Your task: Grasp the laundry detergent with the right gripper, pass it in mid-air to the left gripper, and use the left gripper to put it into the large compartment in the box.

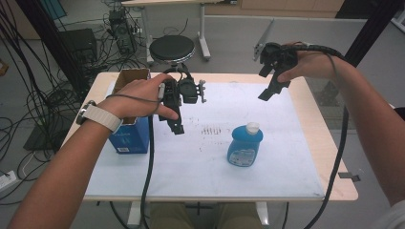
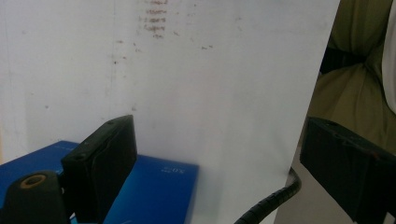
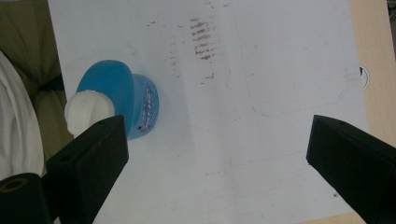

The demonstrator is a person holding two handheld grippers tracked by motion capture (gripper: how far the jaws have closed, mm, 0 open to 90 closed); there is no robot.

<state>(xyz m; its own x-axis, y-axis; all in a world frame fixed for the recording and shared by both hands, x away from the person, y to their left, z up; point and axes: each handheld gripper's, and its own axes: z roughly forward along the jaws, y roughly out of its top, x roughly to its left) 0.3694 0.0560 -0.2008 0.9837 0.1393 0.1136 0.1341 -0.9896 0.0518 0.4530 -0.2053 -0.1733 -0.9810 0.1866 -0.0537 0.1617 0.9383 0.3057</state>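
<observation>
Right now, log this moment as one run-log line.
left claw: open, empty, beside blue box | right claw: open, empty, raised | blue bottle: upright on white sheet, untouched

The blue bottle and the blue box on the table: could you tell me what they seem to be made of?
The blue bottle looks like glossy translucent plastic, with a ribbed white cap and a printed label. The blue box looks like printed cardboard: its open top flaps are plain brown and its blue faces are matte.

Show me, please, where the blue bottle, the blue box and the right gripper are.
blue bottle (image 1: pixel 244 147), high view, on its blue body.
blue box (image 1: pixel 129 139), high view, on its blue front wall.
right gripper (image 1: pixel 267 94), high view, between its open fingers.
</observation>
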